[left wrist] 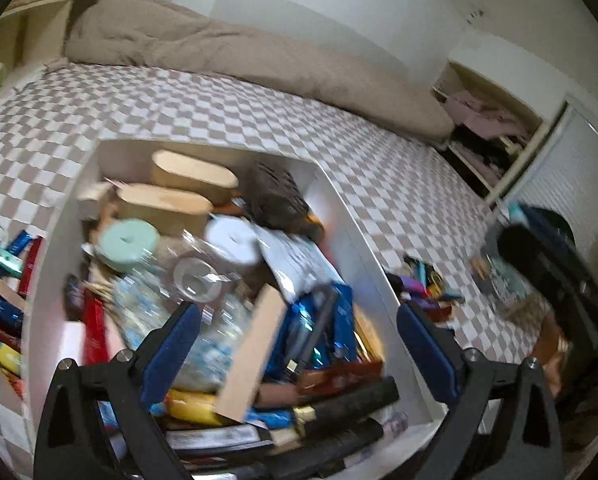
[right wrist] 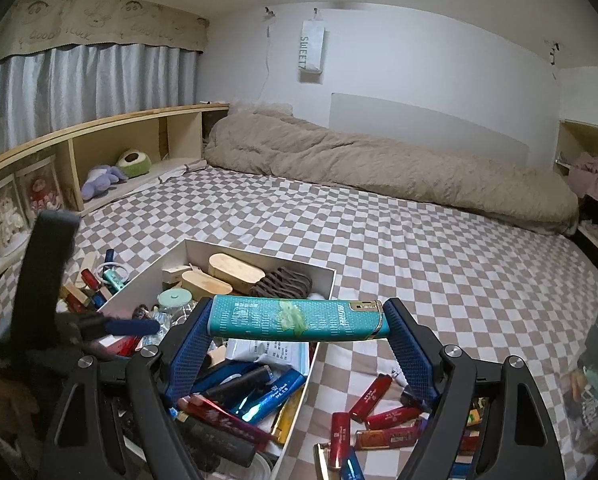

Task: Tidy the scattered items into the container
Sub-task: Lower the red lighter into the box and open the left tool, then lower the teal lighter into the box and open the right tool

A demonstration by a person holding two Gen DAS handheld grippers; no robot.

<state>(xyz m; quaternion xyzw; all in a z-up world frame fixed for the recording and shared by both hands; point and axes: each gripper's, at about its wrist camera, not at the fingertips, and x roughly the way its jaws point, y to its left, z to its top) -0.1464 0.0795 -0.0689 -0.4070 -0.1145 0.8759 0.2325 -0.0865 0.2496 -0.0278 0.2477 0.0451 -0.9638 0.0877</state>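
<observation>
1. My right gripper [right wrist: 299, 322] is clamped on a teal lighter [right wrist: 297, 317], gripped end to end; its long axis runs crosswise between the two pads, level, metal cap toward the right pad.
2. My left gripper [left wrist: 299, 328] stands wide open with nothing between its pads. A pale wooden block [left wrist: 251, 354] lies tilted on the heap under it, not touching either pad.
3. The white box [right wrist: 203, 249] lies on the checked bedsheet [right wrist: 439, 264], directly ahead of and below the held lighter, a little to its left. It is already piled with lighters, wooden cases and a bottle.
4. The turning relation: the lighter hangs roughly over the box's right wall [right wrist: 299, 392], its cap end out over the sheet. I judge a short shift leftward is needed before I let go, or it could drop outside.
5. Red lighters [right wrist: 379, 416] lie scattered on the sheet just right of the box, under my right gripper, so that hand is nearer them. More bits [left wrist: 3, 280] lie left of the box, nearer my left hand.
</observation>
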